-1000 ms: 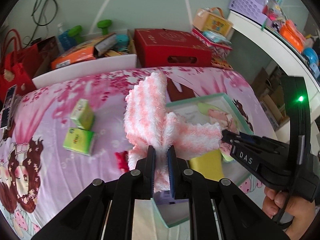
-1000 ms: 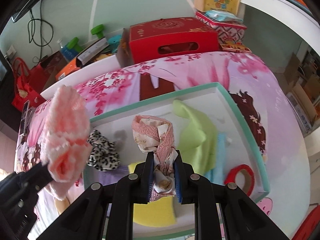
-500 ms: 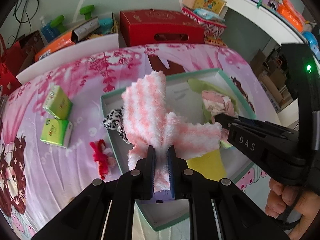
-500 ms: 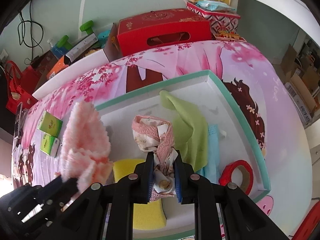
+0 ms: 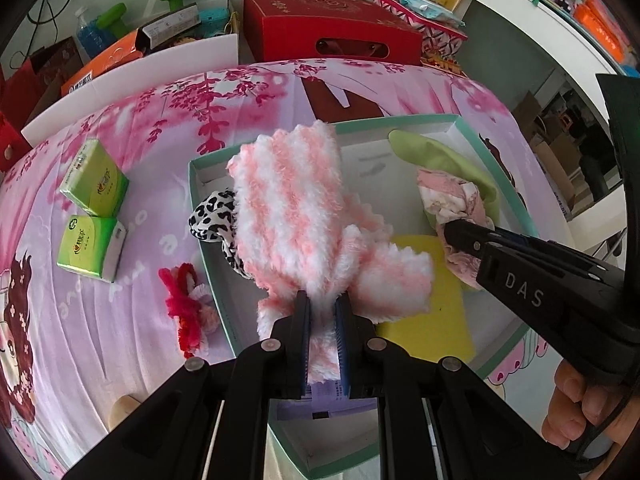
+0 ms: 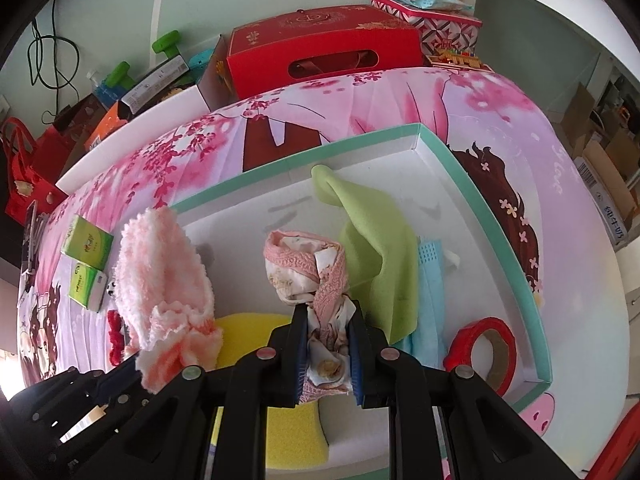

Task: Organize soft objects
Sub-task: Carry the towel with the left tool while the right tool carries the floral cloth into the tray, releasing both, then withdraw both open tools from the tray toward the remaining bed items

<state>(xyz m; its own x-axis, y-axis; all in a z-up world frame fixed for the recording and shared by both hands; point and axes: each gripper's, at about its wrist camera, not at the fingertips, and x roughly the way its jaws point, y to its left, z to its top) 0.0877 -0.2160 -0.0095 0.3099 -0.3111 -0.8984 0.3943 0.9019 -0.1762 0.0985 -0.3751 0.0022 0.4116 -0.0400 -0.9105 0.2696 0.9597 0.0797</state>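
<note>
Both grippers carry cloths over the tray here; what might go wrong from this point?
1. The fluffy pink-and-white cloth hangs over the tray's left rim, so it may land draped outside.
2. It could bury the leopard-print piece.
3. The two grippers are close; the floral cloth may snag the other.

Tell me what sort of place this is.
Probably a bedroom or spare room in a home: a bed with a pink cartoon bedsheet, gift boxes such as the red box stacked behind it, and a white shelf full of clutter.
</note>
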